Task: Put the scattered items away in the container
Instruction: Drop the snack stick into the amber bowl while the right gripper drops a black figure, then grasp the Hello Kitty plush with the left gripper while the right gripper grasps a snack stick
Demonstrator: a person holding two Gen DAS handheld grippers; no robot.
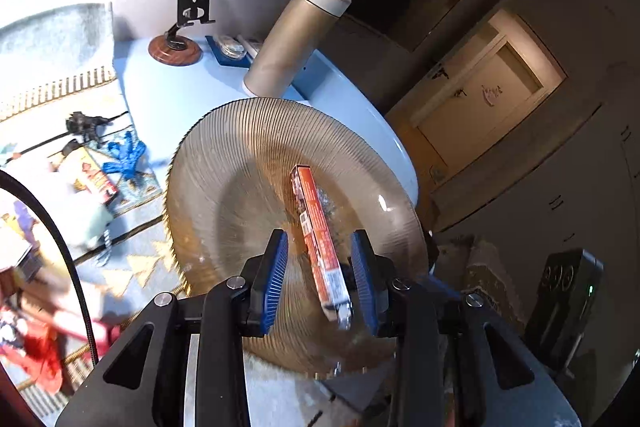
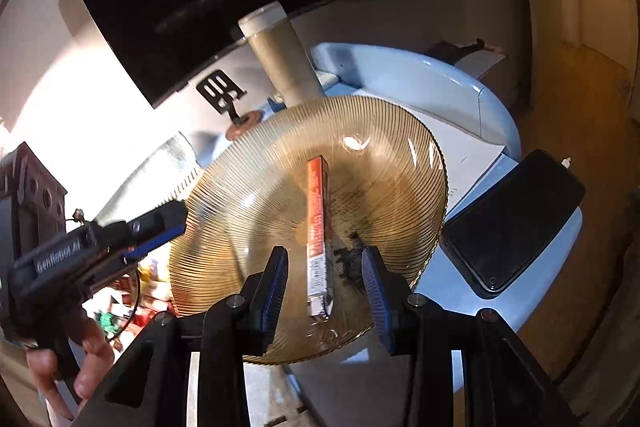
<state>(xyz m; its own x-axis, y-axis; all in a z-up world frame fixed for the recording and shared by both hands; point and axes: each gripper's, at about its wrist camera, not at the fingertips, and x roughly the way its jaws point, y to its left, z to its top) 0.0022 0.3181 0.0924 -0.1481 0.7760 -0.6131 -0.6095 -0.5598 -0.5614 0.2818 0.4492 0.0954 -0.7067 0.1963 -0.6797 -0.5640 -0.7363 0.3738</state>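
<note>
A ribbed amber glass plate (image 1: 224,139) (image 2: 236,199) rests on the pale blue table. A slim orange box (image 1: 316,223) (image 2: 317,223) lies in its middle, with a small dark item (image 2: 352,259) beside it. My left gripper (image 1: 320,239) hangs over the plate's near side, open; the box shows between its blue pads (image 1: 276,279), its blurred near end close to the right pad. My right gripper (image 2: 325,253) is open over the plate too, clear of the box on both sides. In the right wrist view the left gripper (image 2: 168,223) sits at the plate's left rim.
A tall beige tumbler (image 1: 296,39) (image 2: 288,63) stands behind the plate, near a black phone stand (image 1: 192,7). Blue cord (image 1: 128,159), a packet (image 1: 92,179) and a black clip (image 1: 84,125) lie on a patterned cloth at left. A dark phone (image 2: 512,223) lies right of the plate.
</note>
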